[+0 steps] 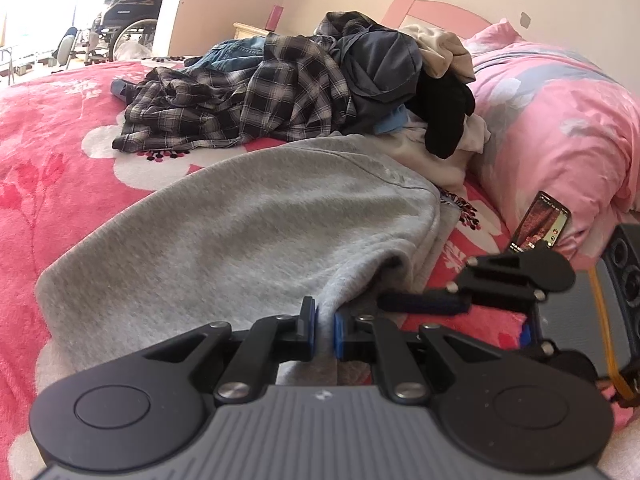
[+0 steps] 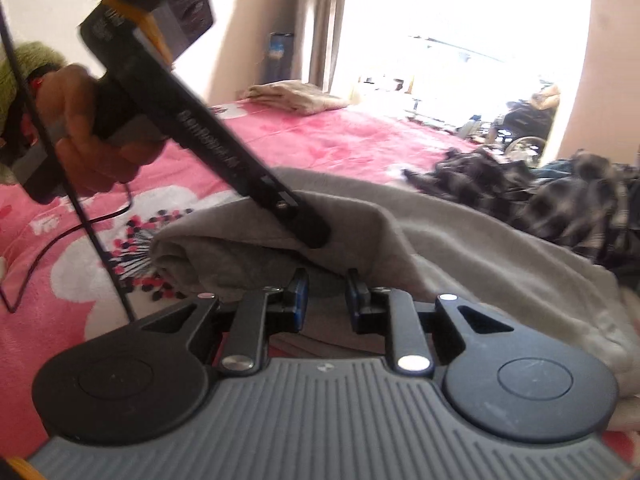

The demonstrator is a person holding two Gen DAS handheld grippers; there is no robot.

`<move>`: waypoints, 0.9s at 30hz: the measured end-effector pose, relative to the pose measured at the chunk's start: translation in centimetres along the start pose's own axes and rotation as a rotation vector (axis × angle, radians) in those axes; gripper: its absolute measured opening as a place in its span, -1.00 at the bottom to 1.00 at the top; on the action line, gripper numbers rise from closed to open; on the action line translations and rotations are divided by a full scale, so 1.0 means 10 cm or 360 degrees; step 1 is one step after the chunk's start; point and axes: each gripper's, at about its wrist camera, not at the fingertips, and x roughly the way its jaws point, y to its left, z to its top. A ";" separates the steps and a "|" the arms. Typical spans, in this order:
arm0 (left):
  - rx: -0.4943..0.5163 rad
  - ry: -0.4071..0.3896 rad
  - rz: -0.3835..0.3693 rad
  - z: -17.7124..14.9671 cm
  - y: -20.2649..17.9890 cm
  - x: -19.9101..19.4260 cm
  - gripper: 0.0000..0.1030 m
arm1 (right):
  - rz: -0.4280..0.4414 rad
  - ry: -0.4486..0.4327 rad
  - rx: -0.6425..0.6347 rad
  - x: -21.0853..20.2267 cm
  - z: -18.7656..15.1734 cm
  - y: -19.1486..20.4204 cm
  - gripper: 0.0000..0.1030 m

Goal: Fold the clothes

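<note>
A grey sweatshirt (image 1: 240,220) lies spread on the pink floral bed; it also shows in the right wrist view (image 2: 460,240). My left gripper (image 1: 326,330) is shut on a fold of its near edge, lifting the cloth slightly. My right gripper (image 2: 326,300) is open, its blue pads either side of the grey fabric's edge without pinching it. The right gripper shows in the left wrist view (image 1: 420,304) just right of the left one. The left gripper's body shows in the right wrist view (image 2: 224,152), reaching down into the grey cloth.
A pile of clothes, with a plaid shirt (image 1: 240,100), denim and dark garments, sits at the back of the bed. A pink duvet (image 1: 560,120) and a phone (image 1: 540,224) lie at right. A folded beige garment (image 2: 296,96) rests at the bed's far side.
</note>
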 end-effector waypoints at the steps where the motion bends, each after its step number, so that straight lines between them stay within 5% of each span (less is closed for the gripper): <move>1: 0.0005 -0.0002 -0.0004 -0.01 -0.01 0.00 -0.83 | -0.0012 -0.0007 0.0007 -0.03 0.00 -0.02 -0.67; 14: 0.0103 0.0063 -0.0001 -0.17 -0.04 -0.02 -0.85 | -0.0161 0.0074 0.0098 0.38 -0.18 -0.10 -0.74; 22: 0.0069 0.0062 -0.0020 -0.16 0.03 -0.10 -0.22 | -0.0182 0.0104 0.0100 0.40 -0.16 -0.09 -0.74; 27: 0.0228 0.0147 0.0069 -0.22 -0.08 0.01 -0.10 | -0.0196 0.0116 0.0077 0.43 -0.14 -0.07 -0.74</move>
